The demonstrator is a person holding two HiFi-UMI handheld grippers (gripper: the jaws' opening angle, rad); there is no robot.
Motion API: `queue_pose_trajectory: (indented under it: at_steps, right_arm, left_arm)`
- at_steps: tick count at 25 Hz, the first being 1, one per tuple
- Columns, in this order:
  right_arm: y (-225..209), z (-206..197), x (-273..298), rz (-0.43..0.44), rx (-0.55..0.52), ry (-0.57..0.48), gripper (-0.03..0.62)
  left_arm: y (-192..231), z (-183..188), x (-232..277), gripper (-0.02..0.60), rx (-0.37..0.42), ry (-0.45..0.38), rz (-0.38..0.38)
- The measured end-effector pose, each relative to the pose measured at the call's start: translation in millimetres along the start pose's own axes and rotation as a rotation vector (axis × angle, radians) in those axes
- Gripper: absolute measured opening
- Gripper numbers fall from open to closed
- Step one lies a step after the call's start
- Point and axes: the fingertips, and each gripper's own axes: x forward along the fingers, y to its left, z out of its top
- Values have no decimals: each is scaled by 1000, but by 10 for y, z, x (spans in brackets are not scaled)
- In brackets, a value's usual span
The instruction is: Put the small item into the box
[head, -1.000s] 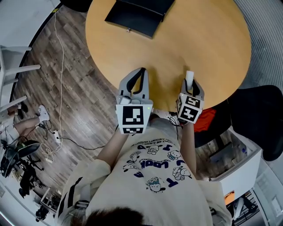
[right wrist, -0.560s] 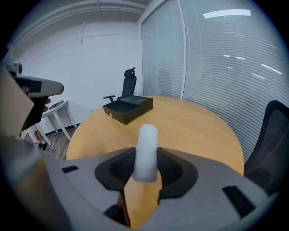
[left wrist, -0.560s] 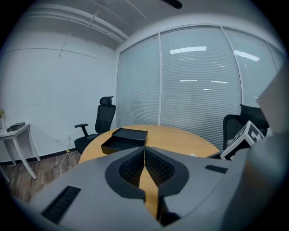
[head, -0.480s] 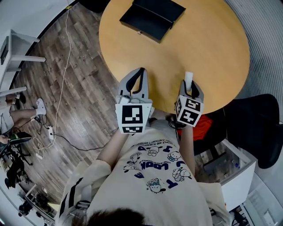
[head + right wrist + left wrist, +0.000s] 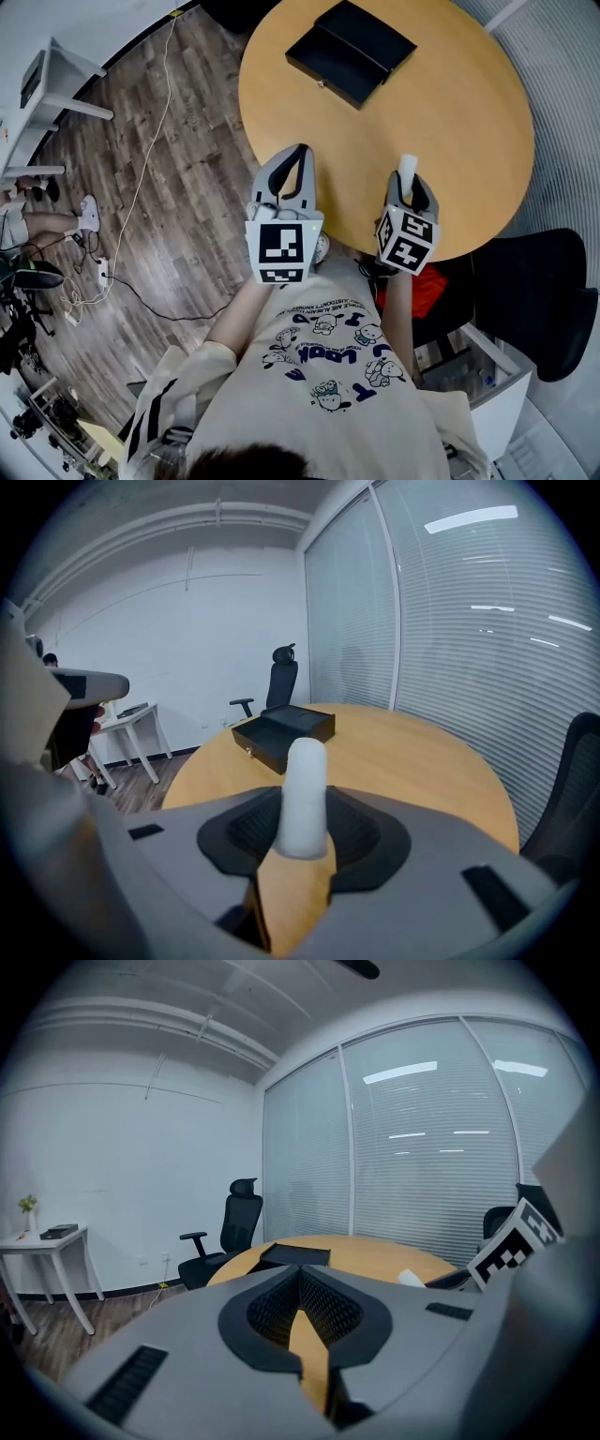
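1. Grip comes first: the small white rounded cylinder is clamped upright between the pads of the right gripper, at the lower centre of the right gripper view. The clamp should be kept firm, since much of the item stands proud of the jaws and could tip.
2. The left gripper is closed tip to tip with nothing held. It is best kept aside, left of centre in the head view.
3. The carry should be made across the round light-wood table to the shallow black open box at the upper centre, well apart from both grippers. The item should be released only once it is over the box's hollow.
4. The item's seat in the pads is shown only by the right gripper view. The full stretch of table between grippers and box is laid out only in the head view.
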Motion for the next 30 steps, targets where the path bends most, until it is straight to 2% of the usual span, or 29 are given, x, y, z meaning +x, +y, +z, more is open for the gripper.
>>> queue_pose_trajectory:
  at_steps: [6, 13, 30]
  right_arm:
    - [167, 245, 106, 30, -20, -38, 161]
    - [377, 510, 342, 27, -7, -55, 161]
    - [705, 1003, 1053, -35, 45, -38, 161]
  left_arm:
    - [203, 25, 32, 15, -17, -17, 39]
    - [530, 87, 253, 15, -30, -23, 41]
    - [1028, 151, 1183, 15, -10, 44, -91]
